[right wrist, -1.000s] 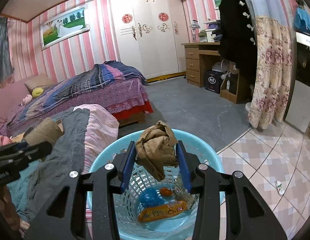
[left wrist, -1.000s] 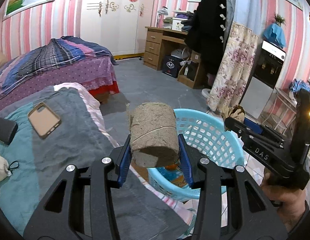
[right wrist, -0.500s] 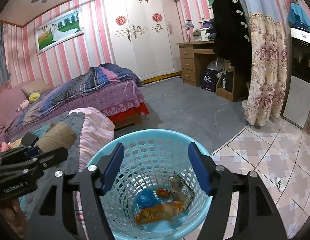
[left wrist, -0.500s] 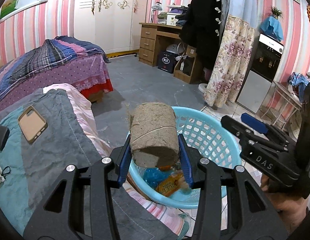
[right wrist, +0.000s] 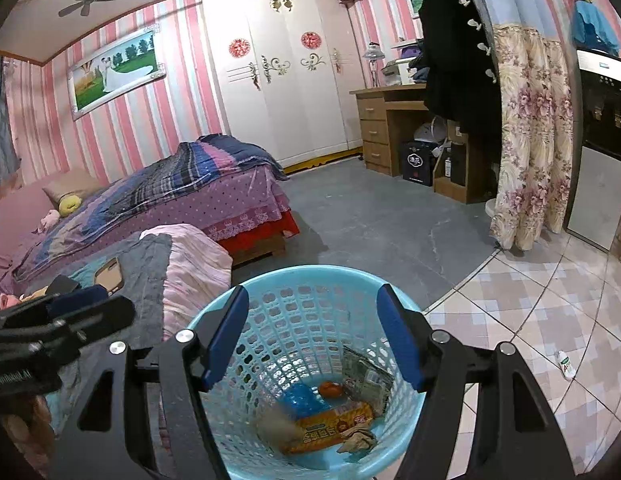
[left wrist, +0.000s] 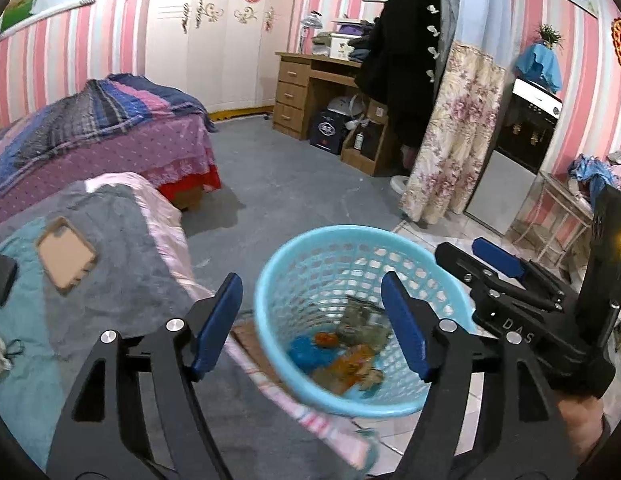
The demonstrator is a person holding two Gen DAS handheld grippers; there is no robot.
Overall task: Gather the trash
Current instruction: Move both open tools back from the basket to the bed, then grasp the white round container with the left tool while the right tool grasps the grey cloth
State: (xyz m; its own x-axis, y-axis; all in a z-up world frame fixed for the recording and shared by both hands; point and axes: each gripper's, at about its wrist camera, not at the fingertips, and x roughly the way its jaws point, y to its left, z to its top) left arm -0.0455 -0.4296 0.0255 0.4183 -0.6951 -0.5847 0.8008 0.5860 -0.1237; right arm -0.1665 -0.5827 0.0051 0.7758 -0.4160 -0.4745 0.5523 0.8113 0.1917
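The grey roll that the left tongs [left wrist: 310,320] had pinched a second earlier was gone from between them; their jaws were opening, nothing in the gap. The right tongs [right wrist: 310,334] stood wide and empty too. Just below and ahead of both sat the blue basket [right wrist: 402,292], wrappers [right wrist: 330,424] heaped at its bottom. Farther left, nearer the left tongs, a phone [left wrist: 66,254] lay on the bedcover [left wrist: 122,264].

I note pink-striped walls [right wrist: 166,92], a white wardrobe [right wrist: 286,80] far, a bed [right wrist: 182,196] left, a wooden desk [right wrist: 384,128] right (cluttered), and grey floor [right wrist: 382,224] meeting tiles [right wrist: 550,300].
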